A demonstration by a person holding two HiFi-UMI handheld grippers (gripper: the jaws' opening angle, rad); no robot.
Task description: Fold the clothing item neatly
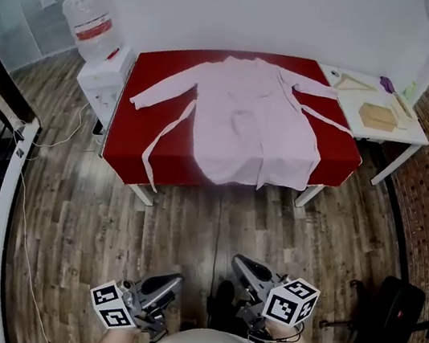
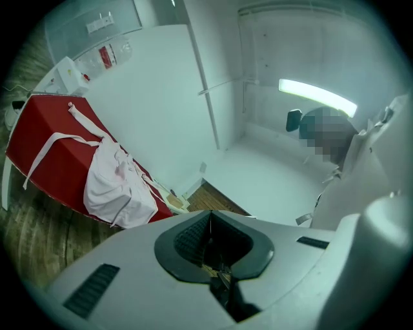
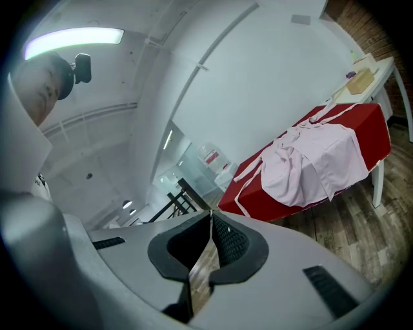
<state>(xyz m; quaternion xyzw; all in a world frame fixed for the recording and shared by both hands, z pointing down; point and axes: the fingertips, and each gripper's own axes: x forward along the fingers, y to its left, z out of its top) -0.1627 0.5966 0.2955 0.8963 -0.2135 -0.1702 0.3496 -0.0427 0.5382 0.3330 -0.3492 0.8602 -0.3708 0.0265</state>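
Pink on red, read from the left: past a water jug on its white stand, a red table carrying the pink robe. Laid open and flat, both sleeves spread, belt trailing over the near-left edge, likely arranged so for clean first folds. Further right, a white side table holding a hanger and a wooden block, kept off the cloth, presumably to leave the folding surface free. Down near the body, well apart from the table: left gripper fully closed on nothing, then right gripper likewise closed and empty. Both aimed roughly toward the robe, seemingly on approach. Folding not yet begun. Counted: one robe, one belt with two loose ends, two sleeves, two tables, one hanger, one block, one jug, two grippers.
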